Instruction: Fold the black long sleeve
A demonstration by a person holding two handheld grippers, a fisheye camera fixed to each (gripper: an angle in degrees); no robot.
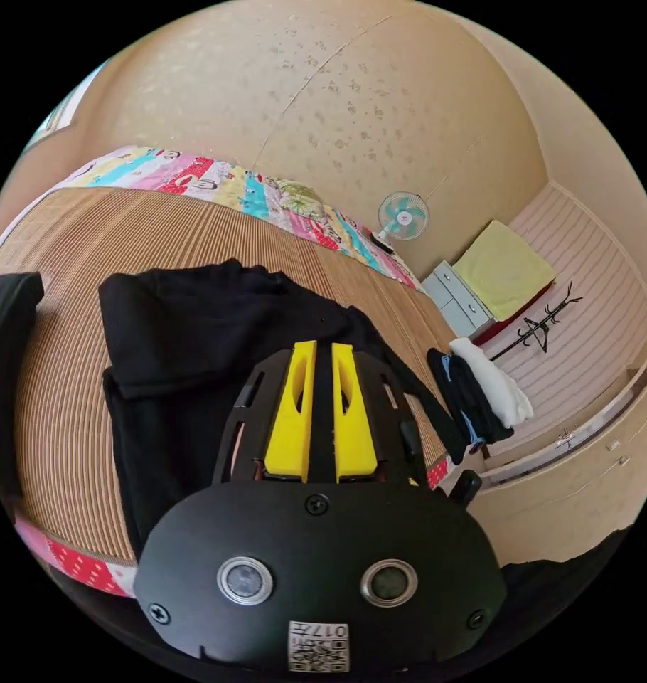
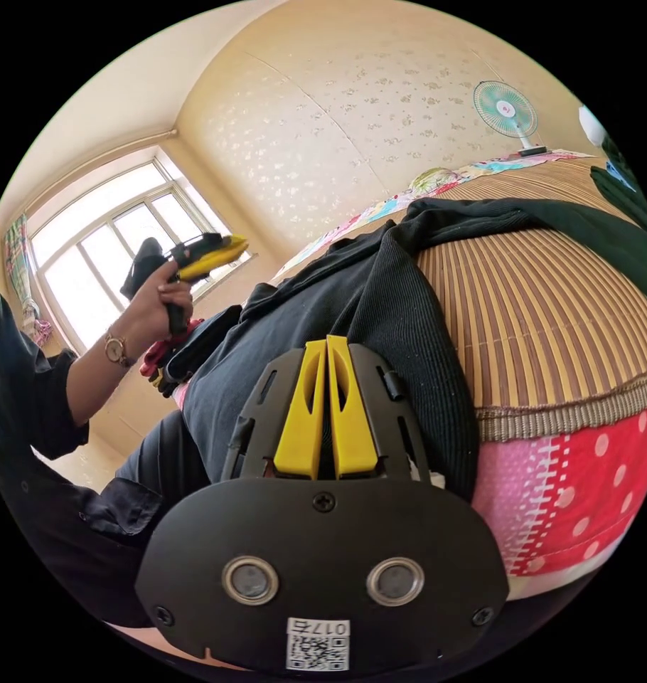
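Yellow left tongs [image 1: 322,346] slightly apart — empty, right tongs [image 2: 326,341] closed, over black long sleeve [image 1: 195,327].

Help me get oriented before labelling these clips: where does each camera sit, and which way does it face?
Left gripper view: rides the left gripper, above the black long sleeve on the bamboo mat, facing the fan.
Right gripper view: rides the right gripper at the bed edge, facing along the garment; the person's hand shows.
Shared: garment, mat, fan.
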